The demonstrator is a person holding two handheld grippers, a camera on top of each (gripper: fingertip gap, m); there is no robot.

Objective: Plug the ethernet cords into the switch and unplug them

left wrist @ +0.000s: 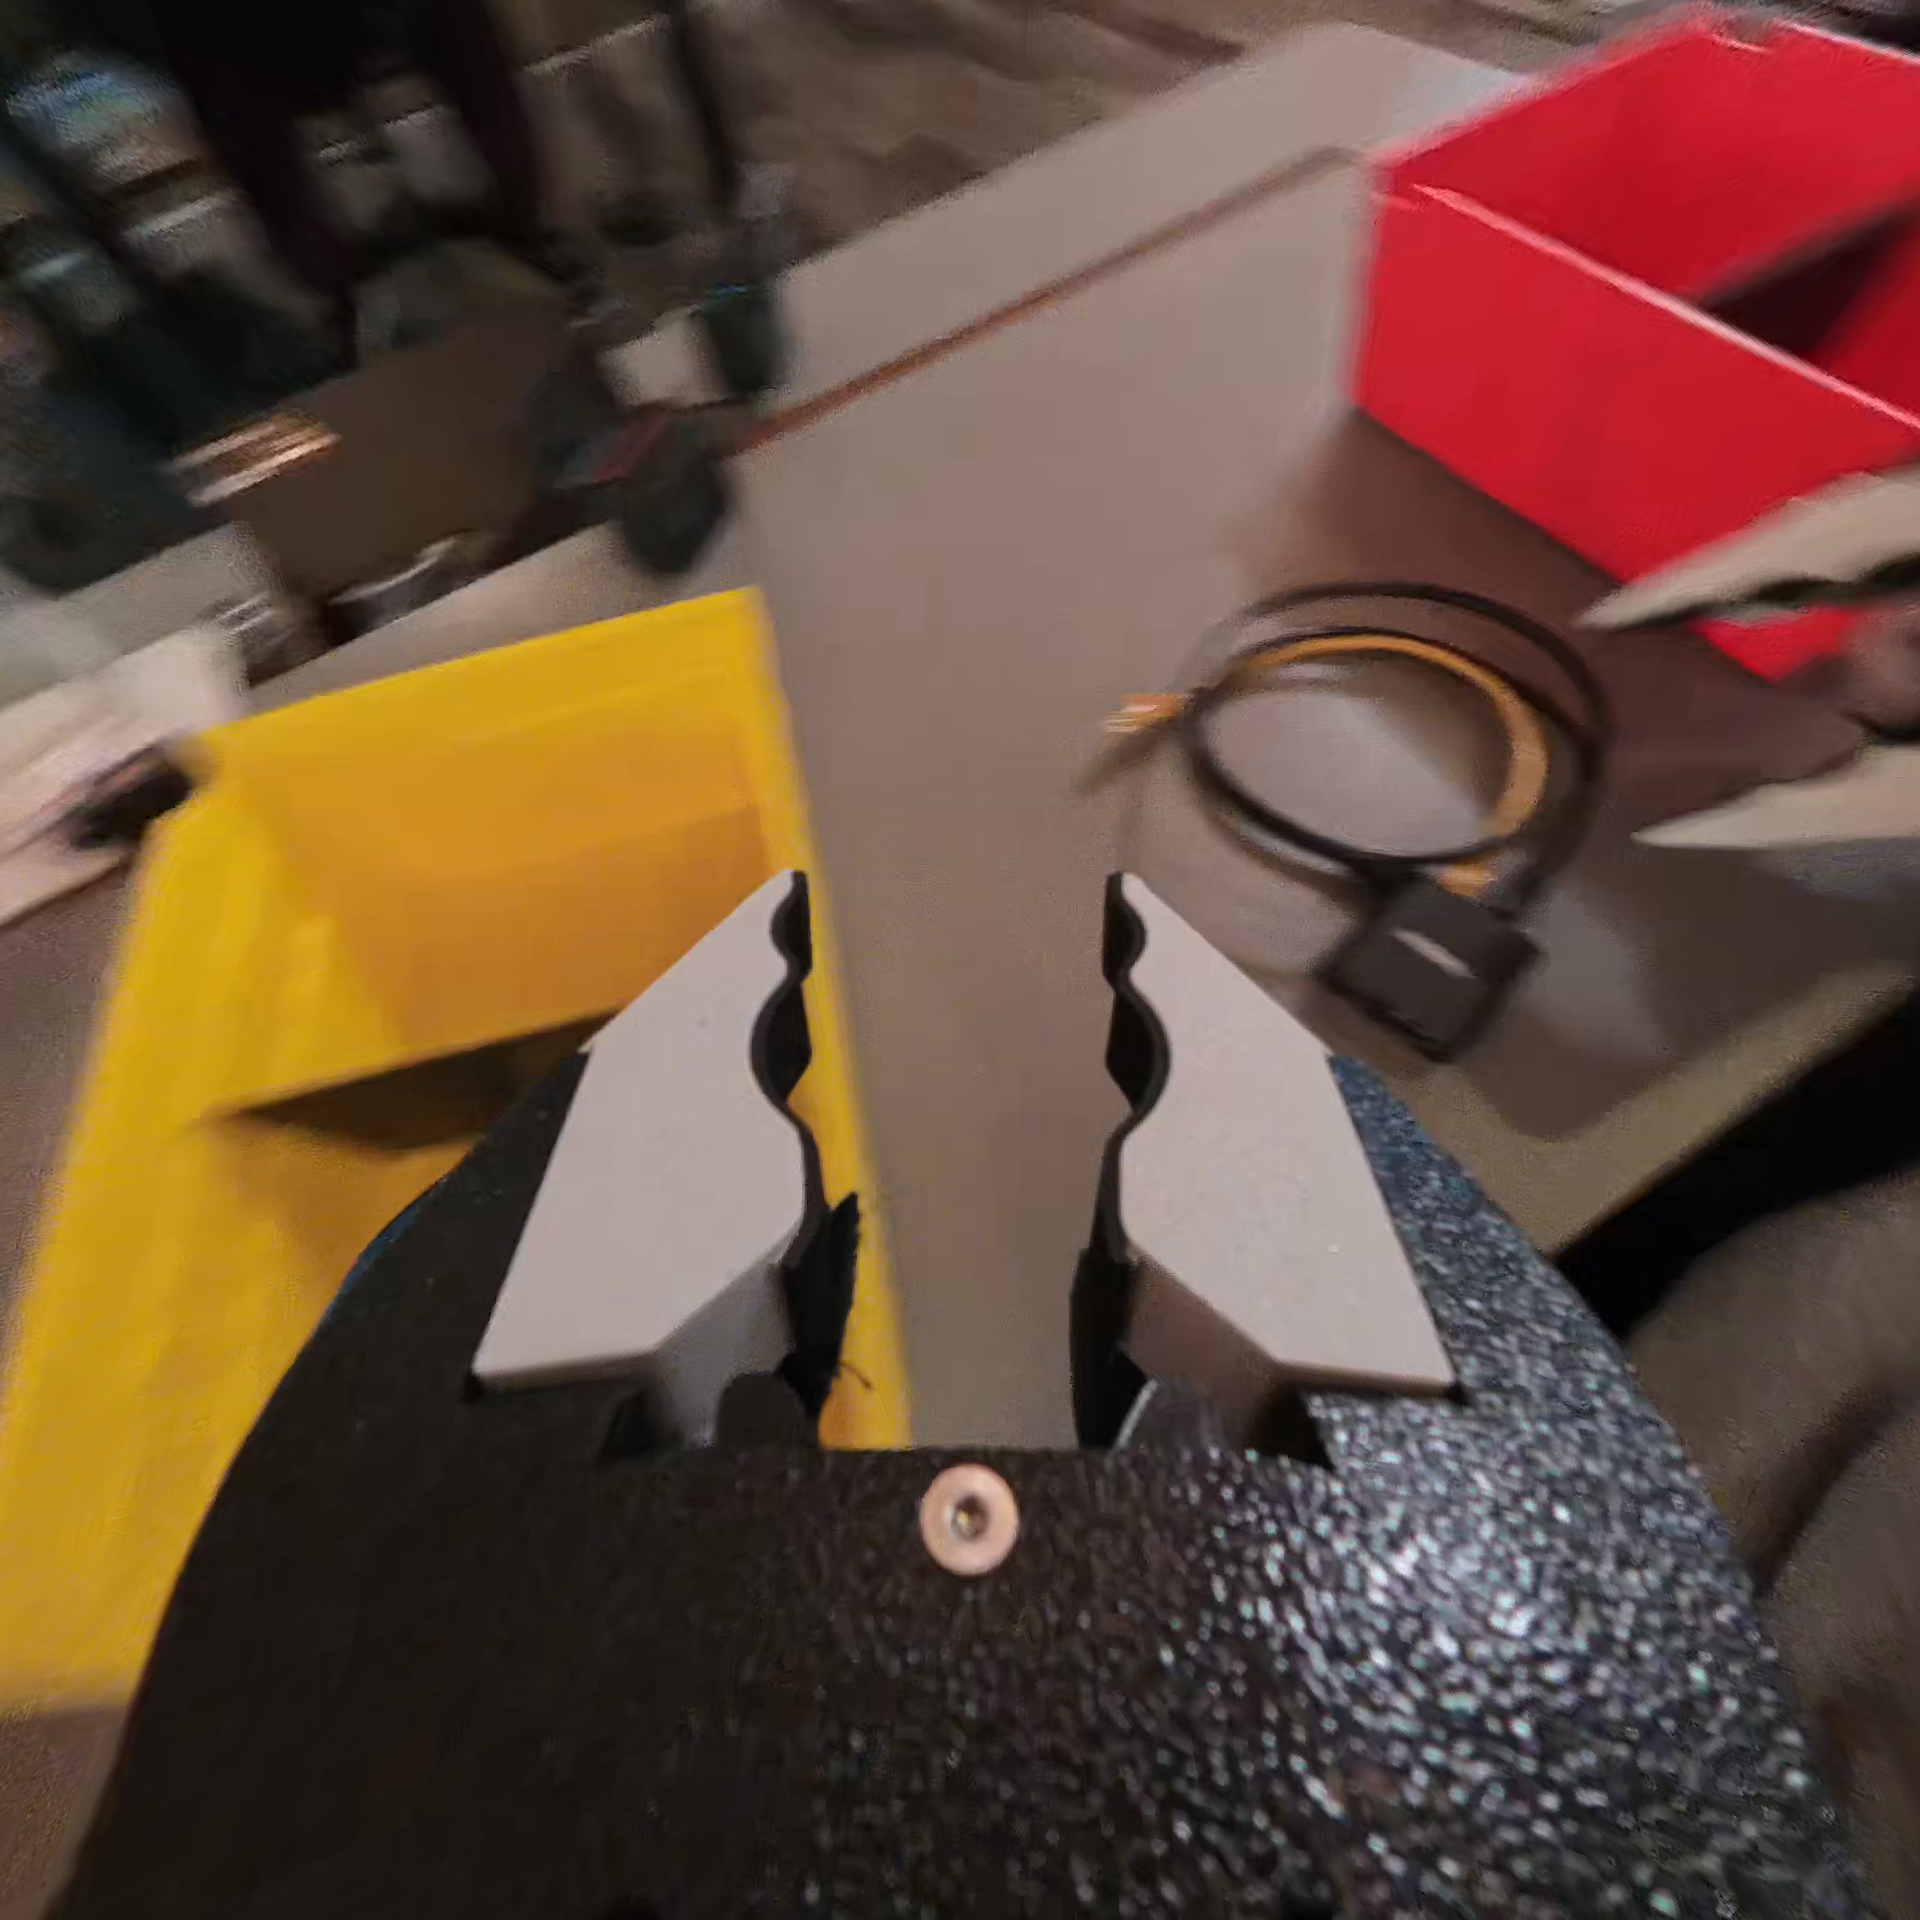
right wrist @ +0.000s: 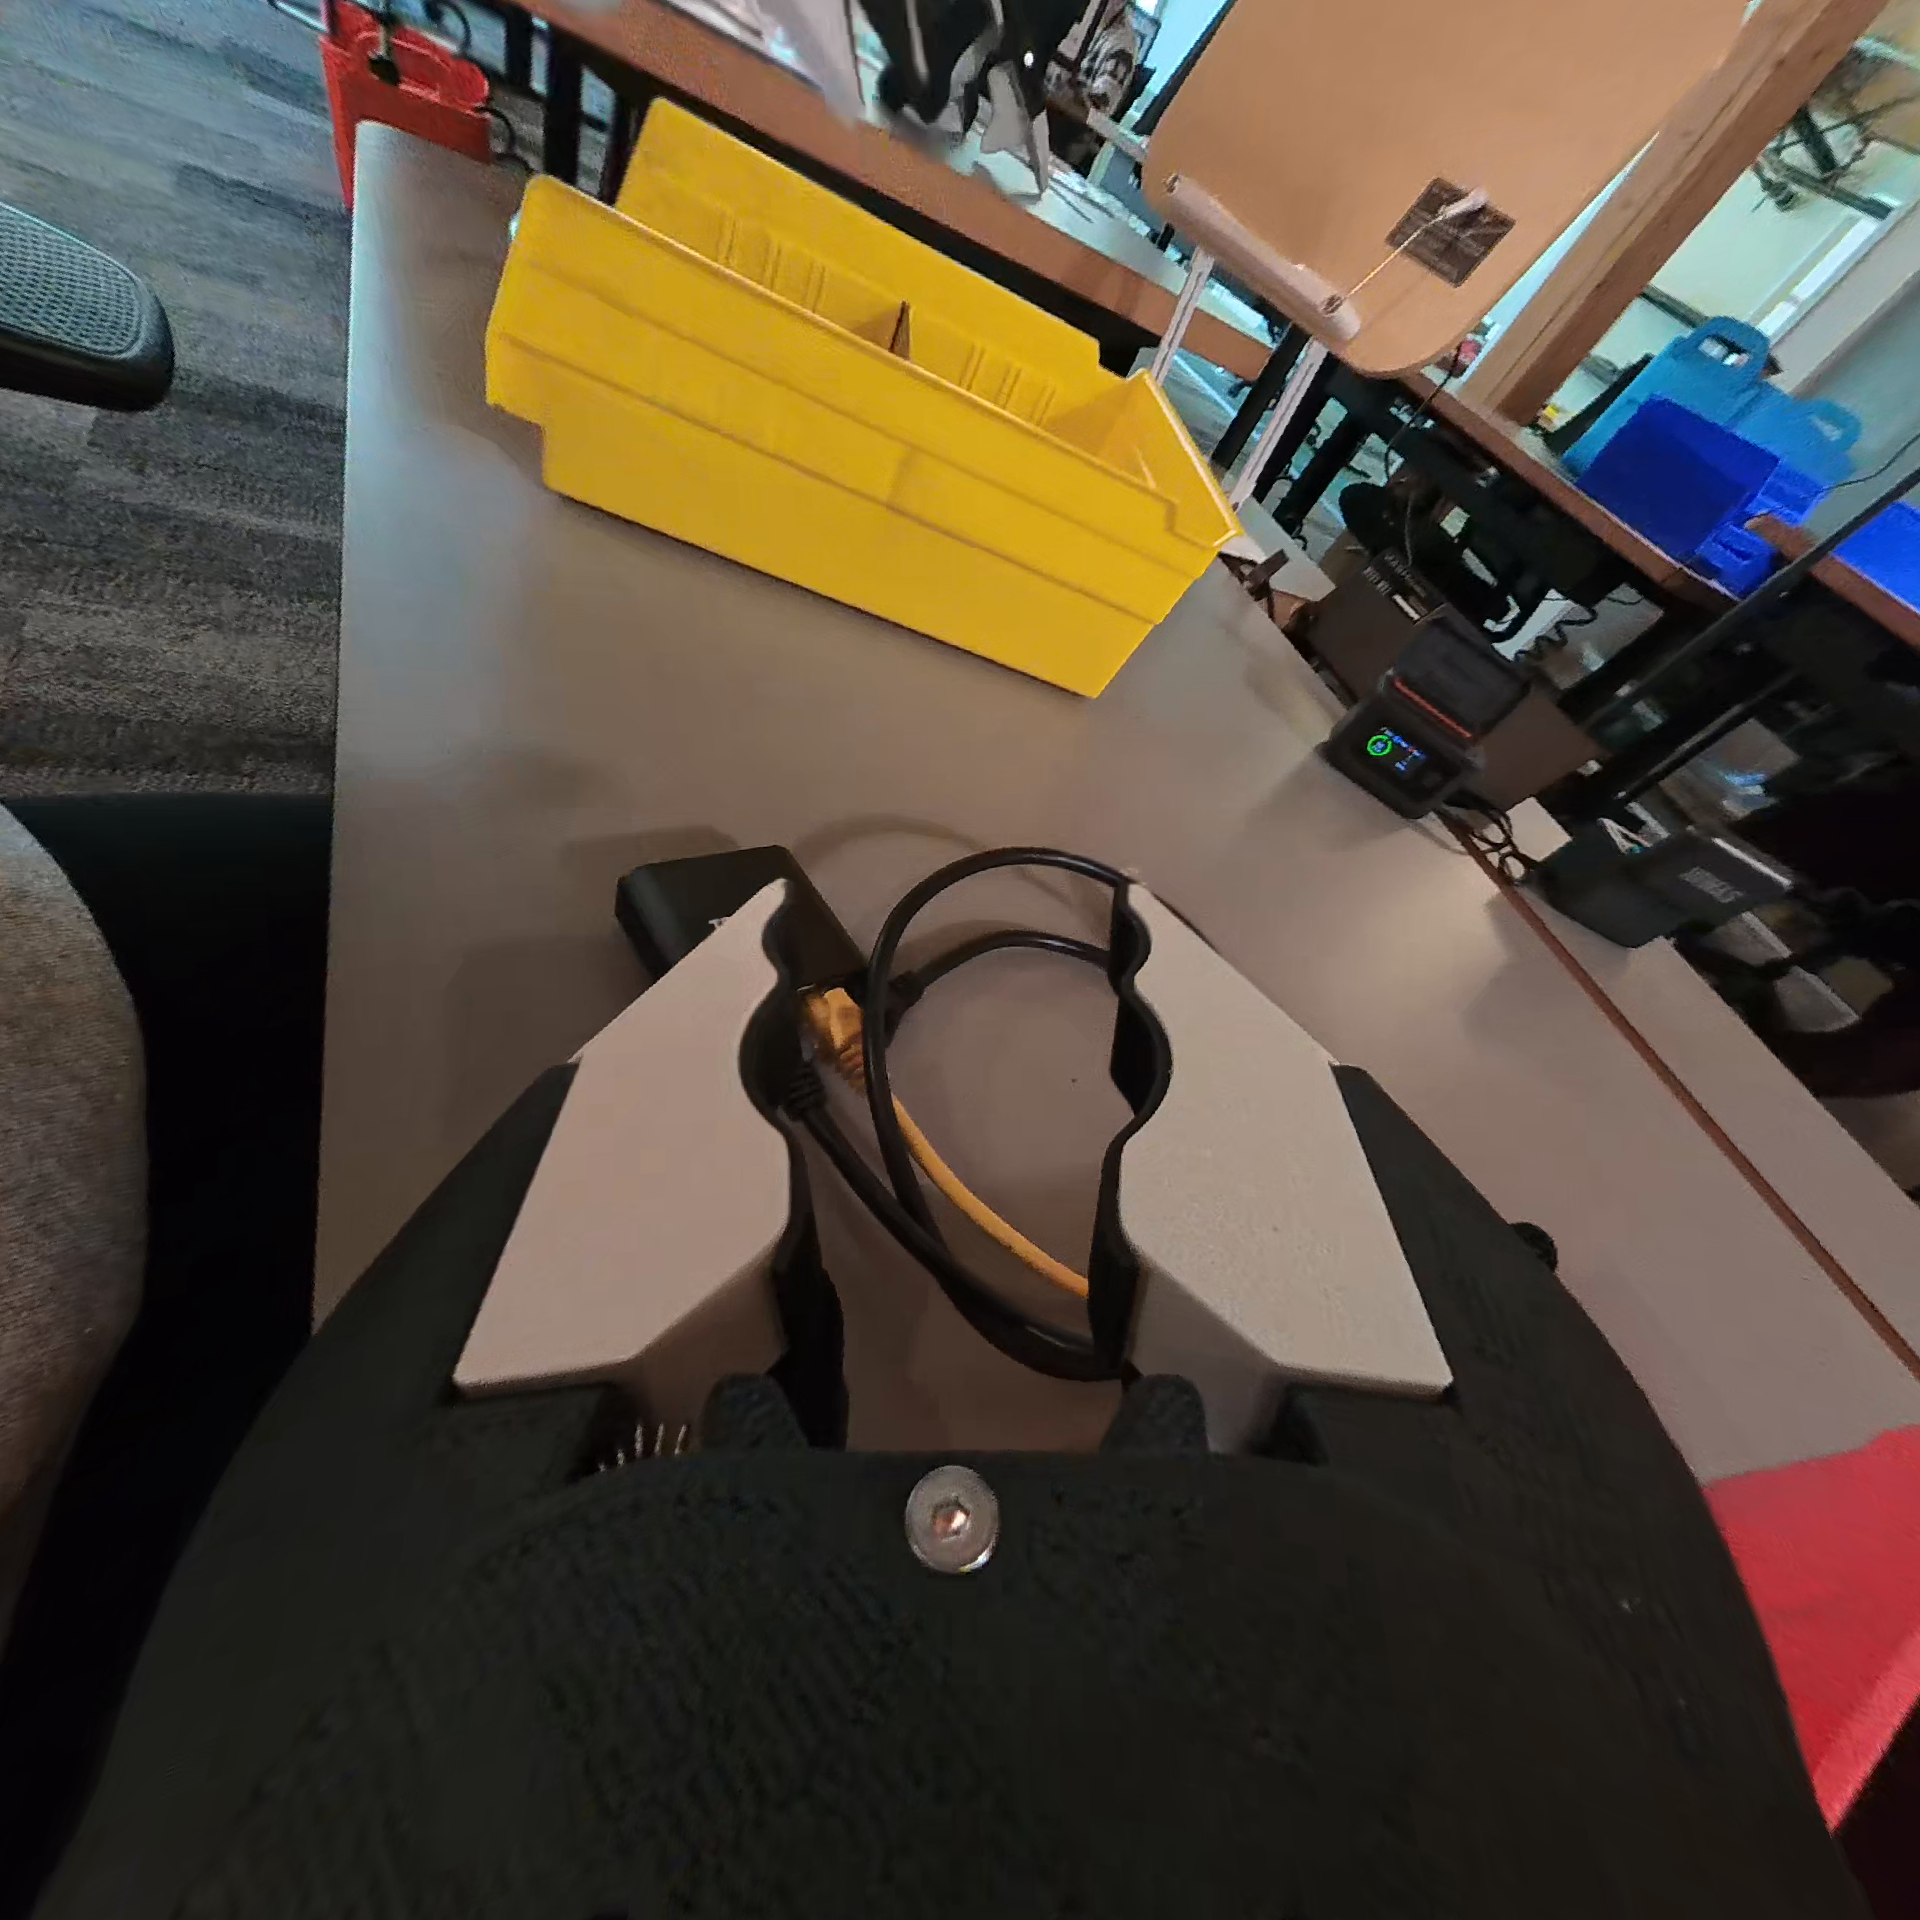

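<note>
Now the right hand-held gripper [right wrist: 954, 914] hangs over the coiled cords, jaws apart and empty: black cord [right wrist: 894, 1039] and yellow cord [right wrist: 977, 1216] loop between its fingers, the black switch [right wrist: 675, 899] at eleven o'clock. Left hand-held gripper [left wrist: 954, 894], jaws apart too, hovers over bare tabletop [left wrist: 987, 623], yellow bin [left wrist: 436, 831] at nine o'clock, red bin [left wrist: 1558, 374] at two.

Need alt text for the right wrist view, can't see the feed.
The open right gripper hovers over a small black switch with a yellow cord and black cord plugged in, coiled on the grey table. A yellow bin sits beyond.
</note>
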